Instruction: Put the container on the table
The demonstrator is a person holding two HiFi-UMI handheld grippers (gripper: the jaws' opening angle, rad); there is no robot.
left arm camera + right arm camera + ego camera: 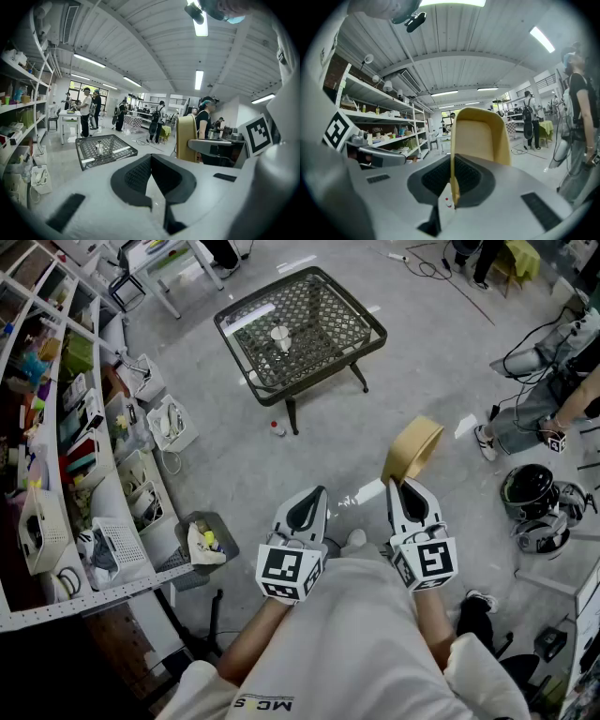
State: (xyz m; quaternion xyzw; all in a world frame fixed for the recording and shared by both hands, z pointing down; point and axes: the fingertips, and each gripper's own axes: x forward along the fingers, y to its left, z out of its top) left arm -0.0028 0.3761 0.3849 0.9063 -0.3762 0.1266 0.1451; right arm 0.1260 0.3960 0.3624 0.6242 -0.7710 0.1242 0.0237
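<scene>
A yellow container (pixel 412 448) hangs over the grey floor with my right gripper (pixel 405 486) shut on its rim. In the right gripper view the container (pixel 480 136) stands up from the jaws, its thin wall pinched between the dark pads of my right gripper (pixel 453 157). My left gripper (pixel 317 493) is beside it to the left, shut on nothing, and the left gripper view shows my left gripper (pixel 151 157) with the container (pixel 186 138) off to its right. The black mesh table (pixel 246 310) stands ahead on the floor with a small white cup (pixel 280 336) on it. In the left gripper view the table (pixel 85 162) is ahead and to the left.
Crowded white shelves (pixel 56 427) run down the left side. A small bottle (pixel 277 428) lies on the floor by the table's near leg. A black helmet-like object (pixel 527 491) and a seated person (pixel 553 399) are at the right. Several people stand far off.
</scene>
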